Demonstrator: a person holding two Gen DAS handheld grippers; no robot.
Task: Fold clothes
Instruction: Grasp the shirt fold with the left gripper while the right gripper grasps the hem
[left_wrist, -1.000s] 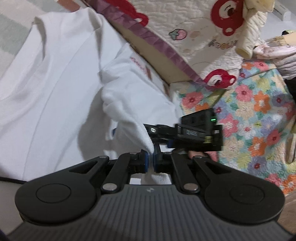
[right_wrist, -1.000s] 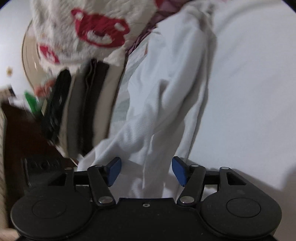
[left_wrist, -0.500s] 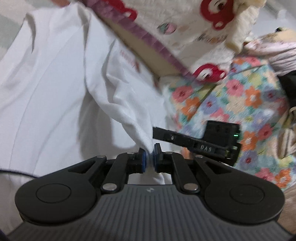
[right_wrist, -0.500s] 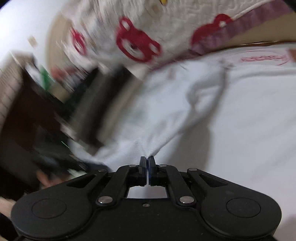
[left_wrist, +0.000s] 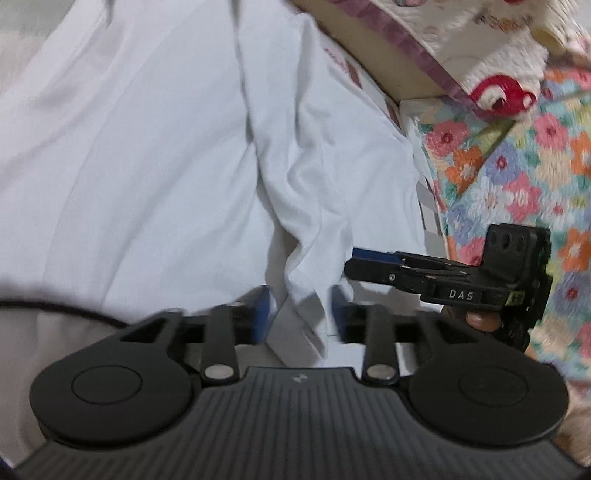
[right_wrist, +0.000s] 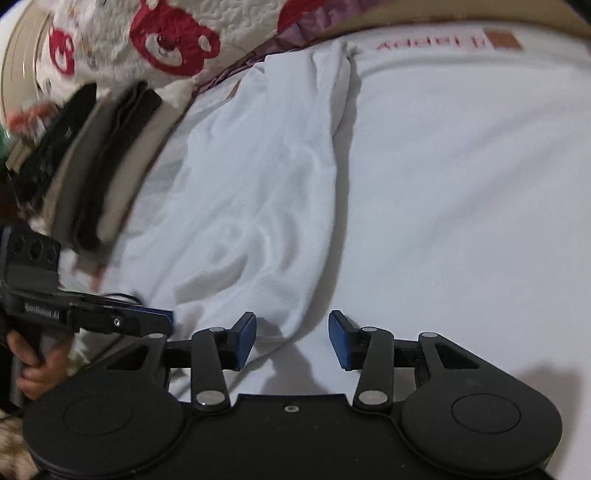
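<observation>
A white shirt (left_wrist: 147, 177) lies spread on the bed, with red lettering near its top edge. Its sleeve (left_wrist: 314, 221) is folded inward over the body and lies slack. My left gripper (left_wrist: 301, 314) stands open, and the sleeve's cuff end rests loose between its blue pads. My right gripper (right_wrist: 291, 339) is open too, with the sleeve's end (right_wrist: 258, 236) just ahead of its pads. In the left wrist view the right gripper (left_wrist: 356, 258) comes in from the right, beside the cuff. The left gripper (right_wrist: 166, 319) shows at the left edge of the right wrist view, held by a hand (right_wrist: 33, 365).
A stack of folded dark and beige clothes (right_wrist: 92, 155) sits left of the shirt. A white quilt with red bears (right_wrist: 170, 37) lies beyond it. A floral blanket (left_wrist: 517, 166) borders the shirt on the right. A black cable (left_wrist: 55, 306) crosses the lower left.
Both grippers were shut on the sleeve half a second ago and have opened. The sleeve has dropped onto the shirt body and lies slack.
</observation>
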